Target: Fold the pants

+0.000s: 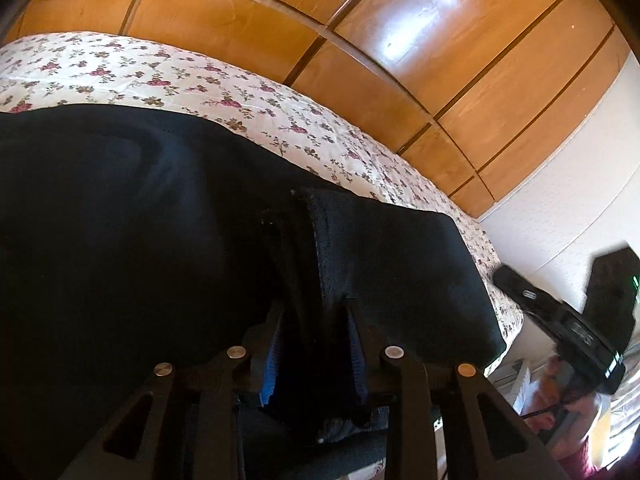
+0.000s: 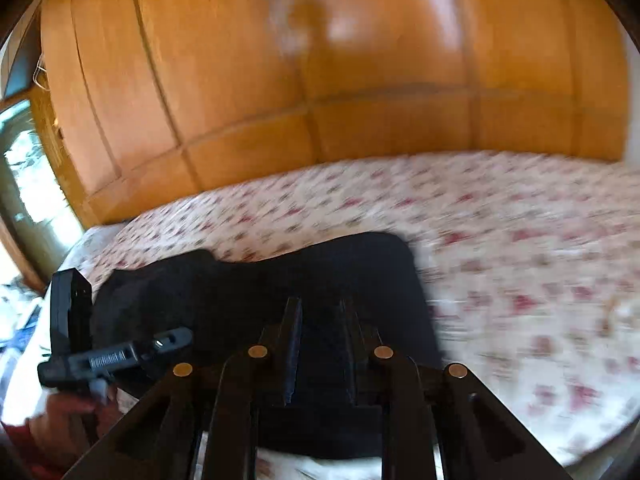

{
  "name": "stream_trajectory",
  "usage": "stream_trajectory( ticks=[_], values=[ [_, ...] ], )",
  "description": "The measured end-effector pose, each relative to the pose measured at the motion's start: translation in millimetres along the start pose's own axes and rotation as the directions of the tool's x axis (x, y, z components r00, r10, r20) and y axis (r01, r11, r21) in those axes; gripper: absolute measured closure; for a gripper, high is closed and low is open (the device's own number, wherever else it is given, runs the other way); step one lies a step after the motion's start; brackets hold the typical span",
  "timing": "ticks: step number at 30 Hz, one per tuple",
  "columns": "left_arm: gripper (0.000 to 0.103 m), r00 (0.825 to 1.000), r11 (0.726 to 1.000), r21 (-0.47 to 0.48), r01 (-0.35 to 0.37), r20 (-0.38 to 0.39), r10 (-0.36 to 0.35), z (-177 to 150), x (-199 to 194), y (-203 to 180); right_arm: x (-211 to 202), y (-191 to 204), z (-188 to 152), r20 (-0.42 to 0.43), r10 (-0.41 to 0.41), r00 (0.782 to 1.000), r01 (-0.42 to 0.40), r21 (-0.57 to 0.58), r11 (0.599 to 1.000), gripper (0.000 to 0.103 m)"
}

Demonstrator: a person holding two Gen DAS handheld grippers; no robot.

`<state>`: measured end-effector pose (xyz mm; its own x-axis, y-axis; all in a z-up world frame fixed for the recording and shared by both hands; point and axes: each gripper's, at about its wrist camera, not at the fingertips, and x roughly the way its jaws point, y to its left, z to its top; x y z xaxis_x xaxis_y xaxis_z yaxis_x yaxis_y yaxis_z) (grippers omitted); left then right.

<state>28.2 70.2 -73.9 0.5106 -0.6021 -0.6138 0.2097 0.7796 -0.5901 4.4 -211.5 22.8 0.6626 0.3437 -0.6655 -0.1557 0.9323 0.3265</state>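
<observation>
The black pants (image 1: pixel 140 220) lie on the floral bedspread (image 1: pixel 160 76). In the left wrist view a bunched fold of the cloth (image 1: pixel 312 280) stands between my fingers. My left gripper (image 1: pixel 314 308) is shut on that fold. The right gripper's body (image 1: pixel 568 320) shows at the right edge of this view. In the blurred right wrist view the pants (image 2: pixel 260 280) lie as a dark mass on the bedspread (image 2: pixel 500 240). My right gripper (image 2: pixel 320 312) hovers over them with a gap between its fingers and nothing held. The left gripper's body (image 2: pixel 112 356) shows at lower left there.
A wooden wardrobe (image 1: pixel 400 40) runs along the far side of the bed; it also shows in the right wrist view (image 2: pixel 320 60). A white wall (image 1: pixel 560 200) stands at the right. A window (image 2: pixel 28 184) is at the left of the right wrist view.
</observation>
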Motion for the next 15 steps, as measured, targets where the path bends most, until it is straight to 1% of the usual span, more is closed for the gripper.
stream_trajectory(
  ticks=[1, 2, 5, 7, 9, 10, 11, 13, 15],
  values=[
    [0.07, 1.0, 1.0, -0.004, -0.009, 0.005, 0.009, 0, -4, 1, 19, 11, 2, -0.038, 0.034, 0.999, -0.034, 0.004, 0.999, 0.084],
    [0.068, 1.0, 1.0, -0.009, -0.011, 0.009, 0.011, 0, -7, 3, 29, 19, 0, -0.061, 0.052, 0.997, -0.052, -0.001, 0.999, 0.084],
    [0.064, 1.0, 1.0, -0.026, -0.007, 0.015, 0.007, -1, -11, 11, 56, 48, -7, -0.107, 0.089, 0.99, -0.097, -0.07, 0.993, 0.084],
    [0.063, 1.0, 0.999, -0.036, 0.002, 0.014, -0.001, -2, -13, 15, 72, 64, -17, -0.133, 0.083, 0.988, -0.101, -0.134, 0.986, 0.084],
    [0.063, 1.0, 0.999, -0.046, -0.003, 0.014, 0.003, -1, -17, 17, 85, 70, -25, -0.166, 0.044, 0.985, -0.073, -0.173, 0.982, 0.084],
    [0.063, 1.0, 0.999, -0.048, -0.01, 0.021, 0.011, -2, -20, 17, 90, 71, -30, -0.162, 0.026, 0.986, -0.056, -0.18, 0.982, 0.084],
    [0.064, 0.999, 0.998, -0.052, -0.021, 0.034, 0.023, -2, -25, 18, 89, 71, -31, -0.149, 0.029, 0.988, -0.055, -0.175, 0.983, 0.084],
    [0.065, 0.996, 0.997, -0.063, -0.055, 0.061, 0.058, -4, -36, 23, 86, 67, -32, -0.137, 0.048, 0.989, -0.068, -0.145, 0.987, 0.084],
    [0.065, 0.992, 0.992, -0.097, -0.081, 0.092, 0.09, -8, -50, 33, 85, 62, -33, -0.129, 0.071, 0.989, -0.086, -0.114, 0.99, 0.083]
  ],
)
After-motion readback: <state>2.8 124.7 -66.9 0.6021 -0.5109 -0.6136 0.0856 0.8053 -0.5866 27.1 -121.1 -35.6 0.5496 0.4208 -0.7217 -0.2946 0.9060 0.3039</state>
